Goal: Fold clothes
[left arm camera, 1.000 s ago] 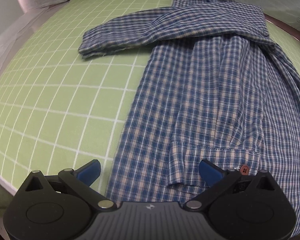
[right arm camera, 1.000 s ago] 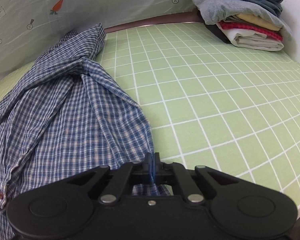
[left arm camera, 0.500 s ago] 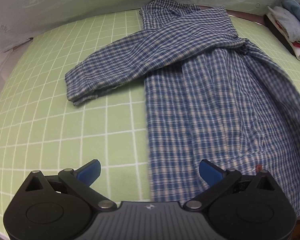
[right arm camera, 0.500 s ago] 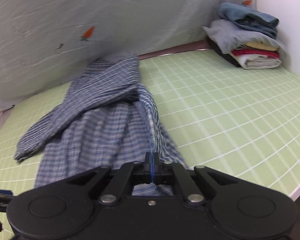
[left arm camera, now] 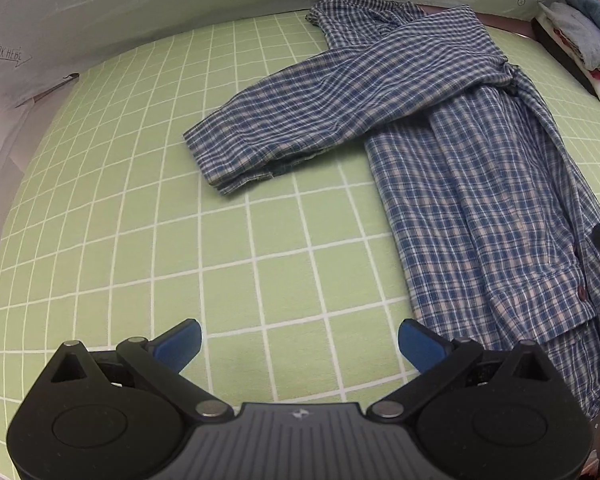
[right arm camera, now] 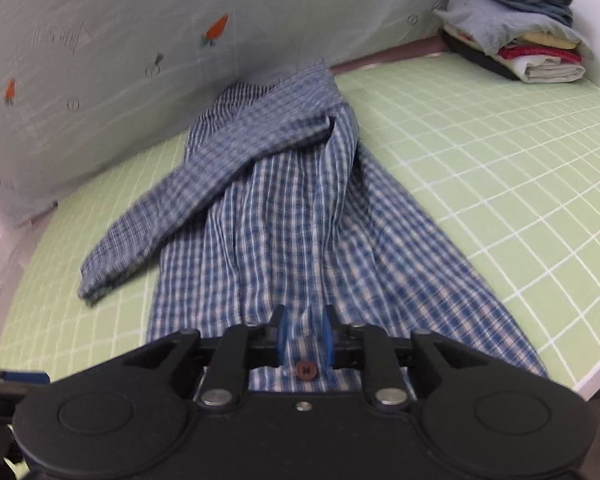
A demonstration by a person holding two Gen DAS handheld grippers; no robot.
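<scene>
Right gripper [right arm camera: 305,334], jaws opening, had the hem of the plaid shirt [right arm camera: 300,216] with its button [right arm camera: 304,370] between the pads at the green gridded mat's [right arm camera: 500,152] near edge. Left gripper [left arm camera: 299,340] stood wide and empty. Risk: released hem slipping over that edge, spoiling the fold.

My left gripper [left arm camera: 299,342] tilted steeply down, jaws spread wide, empty; my right gripper [right arm camera: 304,336] angled down, jaws opening
</scene>
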